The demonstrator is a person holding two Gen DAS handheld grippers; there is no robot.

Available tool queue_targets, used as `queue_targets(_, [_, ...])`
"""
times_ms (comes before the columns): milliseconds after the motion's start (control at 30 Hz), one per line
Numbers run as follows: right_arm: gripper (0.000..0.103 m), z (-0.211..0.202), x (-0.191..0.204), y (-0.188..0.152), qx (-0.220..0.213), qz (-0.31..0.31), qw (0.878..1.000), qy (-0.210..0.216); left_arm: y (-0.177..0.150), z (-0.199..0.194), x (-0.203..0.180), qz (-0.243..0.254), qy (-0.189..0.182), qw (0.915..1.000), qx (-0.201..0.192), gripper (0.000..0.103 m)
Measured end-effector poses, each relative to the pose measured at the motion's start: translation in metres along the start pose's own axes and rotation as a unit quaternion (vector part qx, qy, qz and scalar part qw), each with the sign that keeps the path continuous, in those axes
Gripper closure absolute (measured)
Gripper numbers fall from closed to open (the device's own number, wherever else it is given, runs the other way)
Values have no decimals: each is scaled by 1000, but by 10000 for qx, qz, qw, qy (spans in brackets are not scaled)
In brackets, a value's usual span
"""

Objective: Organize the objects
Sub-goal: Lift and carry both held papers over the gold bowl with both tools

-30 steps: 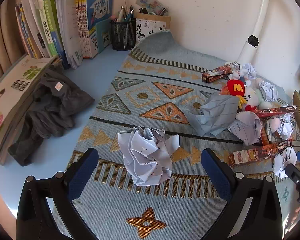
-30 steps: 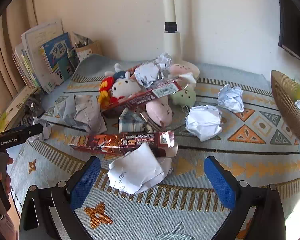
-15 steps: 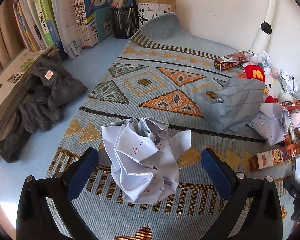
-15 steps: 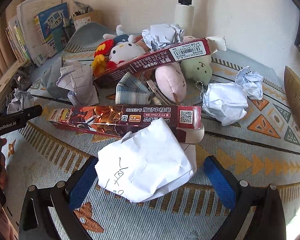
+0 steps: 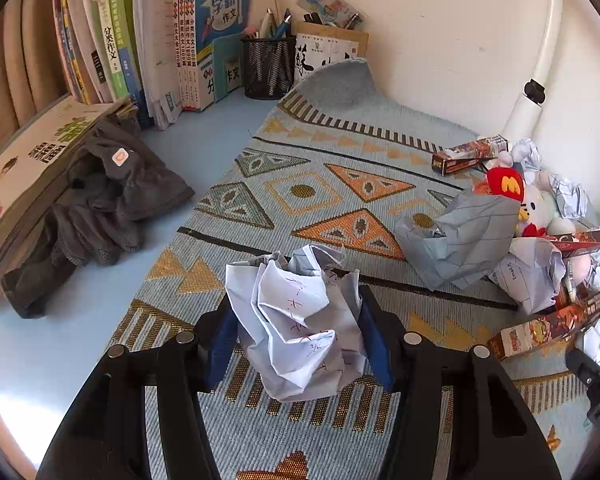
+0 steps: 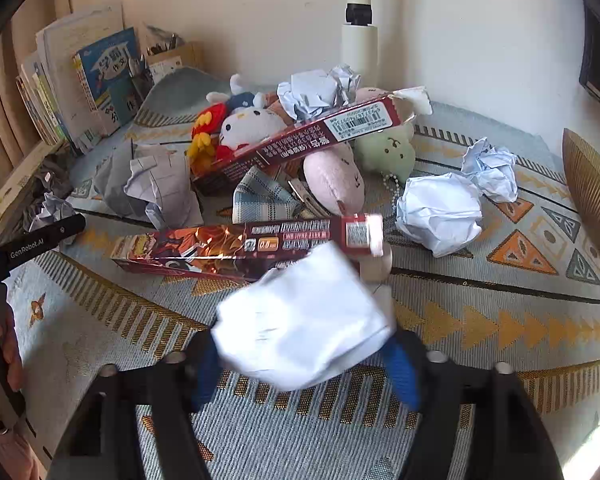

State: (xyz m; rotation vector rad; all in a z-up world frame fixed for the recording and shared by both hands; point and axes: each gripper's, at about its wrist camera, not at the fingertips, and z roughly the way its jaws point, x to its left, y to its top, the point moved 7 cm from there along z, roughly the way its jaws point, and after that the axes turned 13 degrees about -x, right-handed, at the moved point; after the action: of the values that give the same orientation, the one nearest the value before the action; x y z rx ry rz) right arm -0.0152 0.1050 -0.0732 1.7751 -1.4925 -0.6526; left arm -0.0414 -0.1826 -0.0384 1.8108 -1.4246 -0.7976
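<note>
In the left wrist view a crumpled ball of written-on paper (image 5: 296, 320) sits on the patterned mat (image 5: 332, 160), and my left gripper (image 5: 296, 336) is shut on it, blue pads pressed to both sides. In the right wrist view my right gripper (image 6: 304, 360) is shut on a white crumpled paper (image 6: 300, 320), blurred by motion, just in front of a long red pen box (image 6: 236, 244). Behind lies a heap of plush toys (image 6: 252, 124), another red box (image 6: 300, 140) and more paper balls (image 6: 440, 212).
Upright books (image 5: 148, 40) and a mesh pen cup (image 5: 268, 66) line the back left; a dark cloth (image 5: 96, 208) lies beside a flat book. A woven bowl (image 6: 592, 200) stands at the right. A white lamp post (image 6: 360, 40) rises by the wall. A hand (image 6: 0, 348) holds the left gripper.
Both grippers went from wide open to shut, each closing on the crumpled paper that lay between its fingers. The right-hand paper now looks blurred and slightly raised.
</note>
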Motion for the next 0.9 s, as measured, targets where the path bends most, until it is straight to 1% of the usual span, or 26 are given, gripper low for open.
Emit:
queue_targets(67, [51, -3, 1, 0, -24, 7, 10000, 50, 4, -4, 0, 22, 31, 9999, -140, 50])
queue_targets(133, [51, -7, 2, -1, -48, 34, 9998, 185, 7, -8, -2, 109, 51, 9996, -273, 50])
queue_targets(267, [51, -16, -2, -3, -126, 189, 9994, 266, 13, -13, -8, 304, 65, 9983, -487, 50])
queue_targets(300, [51, -16, -1, -2, -146, 248, 9992, 277, 14, -15, -10, 298, 12, 9982, -520, 50])
queue_targets(367, [51, -21, -7, -1, -184, 362, 9988, 290, 14, -18, -14, 182, -214, 9981, -547, 50])
queue_targets(467, [51, -30, -23, 0, -300, 490, 9982, 179, 13, -20, -27, 121, -453, 9975, -534, 50])
queue_targets(567, [50, -39, -39, 3, -434, 618, 9971, 99, 12, -24, -44, 225, -580, 9967, -520, 50])
queue_targets(700, [50, -44, -60, 3, -453, 741, 9962, 1, 17, -34, -70, 284, -828, 9946, -554, 50])
queue_targets(800, [50, -49, -73, 6, -529, 874, 9948, -19, 22, -42, -93, 441, -969, 9923, -635, 50])
queue_targets(900, [50, -55, -85, 9, -607, 939, 9937, -64, 23, -46, -118, 570, -1116, 9901, -631, 50])
